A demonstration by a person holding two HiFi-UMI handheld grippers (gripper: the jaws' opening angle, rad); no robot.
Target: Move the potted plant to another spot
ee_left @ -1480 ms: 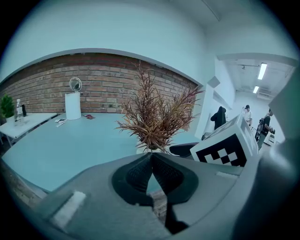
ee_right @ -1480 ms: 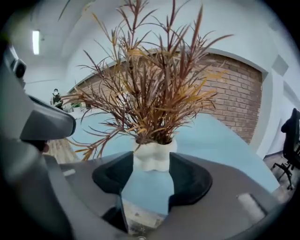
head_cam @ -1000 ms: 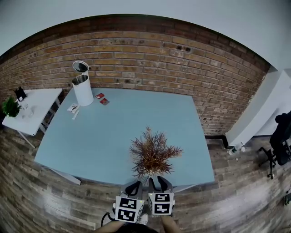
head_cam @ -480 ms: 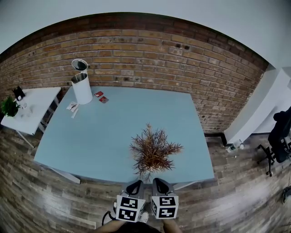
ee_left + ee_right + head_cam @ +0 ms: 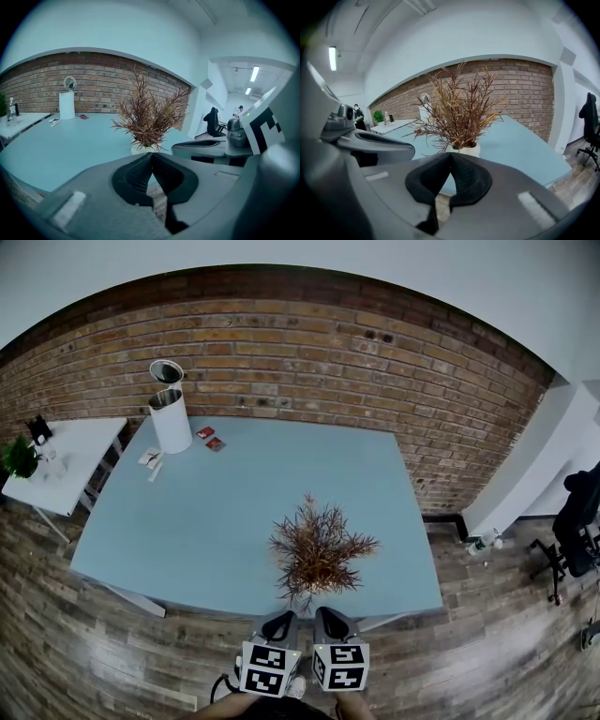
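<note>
The potted plant, a bush of dry reddish-brown stalks in a small white pot, stands on the light blue table close to its near edge. Both grippers hang side by side just off that edge, pointing at the pot and apart from it. My left gripper is shut with nothing in it; its view has the plant straight ahead above the closed tips. My right gripper is shut and empty too, its tips meeting below the pot.
A white bin with a raised lid stands at the table's far left corner, with red cards and papers beside it. A white side table with a green plant is to the left. A brick wall runs behind; an office chair stands at right.
The right gripper's jaws have closed and it has drawn back a little from the pot. The plant and the left gripper stay where they were.
</note>
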